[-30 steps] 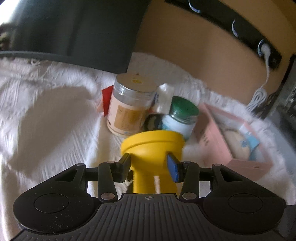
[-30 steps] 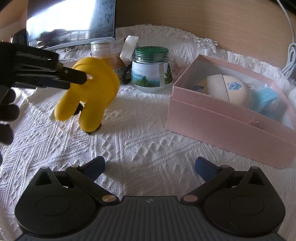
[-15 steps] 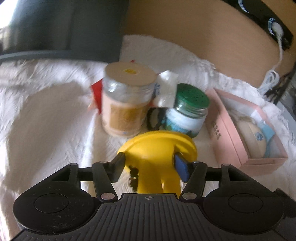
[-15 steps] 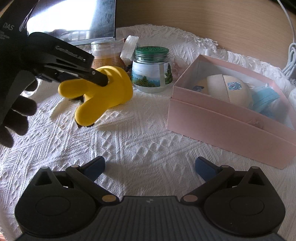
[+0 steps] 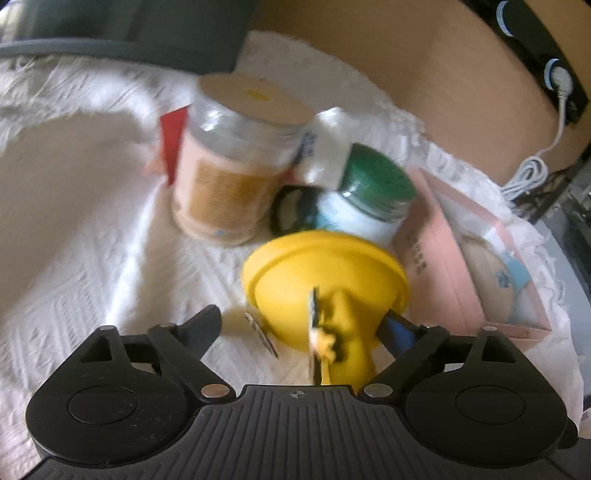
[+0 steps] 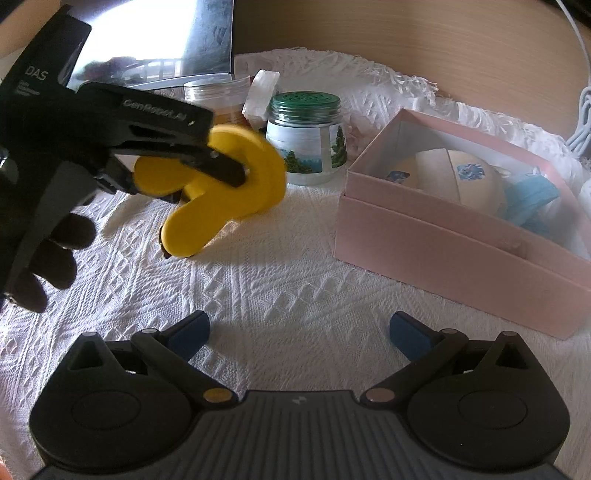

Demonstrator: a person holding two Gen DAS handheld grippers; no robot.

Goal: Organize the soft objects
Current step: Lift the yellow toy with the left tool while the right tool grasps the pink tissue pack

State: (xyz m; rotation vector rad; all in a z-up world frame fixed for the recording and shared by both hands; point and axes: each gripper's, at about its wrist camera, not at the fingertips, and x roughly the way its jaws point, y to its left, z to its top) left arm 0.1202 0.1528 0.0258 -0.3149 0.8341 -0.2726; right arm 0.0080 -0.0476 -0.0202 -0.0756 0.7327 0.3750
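A yellow soft toy (image 5: pixel 325 273) sits between the jaws of my left gripper (image 5: pixel 303 326). Those jaws are opening: the left finger stands clear of the toy and the blue right pad (image 5: pixel 397 328) is close against its side. In the right wrist view the toy (image 6: pixel 229 199) leans with its lower end on the white cloth, and the left gripper (image 6: pixel 207 181) reaches over it from the left. My right gripper (image 6: pixel 299 328) hovers open and empty over the cloth. An open pink box (image 6: pixel 461 251) at the right holds a cream round cushion (image 6: pixel 454 177) and a blue soft piece (image 6: pixel 532 199).
Behind the toy stand a clear jar with a tan lid (image 5: pixel 236 166), a green-lidded jar (image 6: pixel 304 144) and a small white packet (image 6: pixel 260 96). A dark monitor (image 5: pixel 122 33) and a wooden wall close off the back. A white cable (image 5: pixel 528 170) hangs at the far right.
The left gripper carried the toy right and down toward the jars, then its jaws spread wide off the toy. The toy tipped over onto the cloth. The right gripper stayed still.
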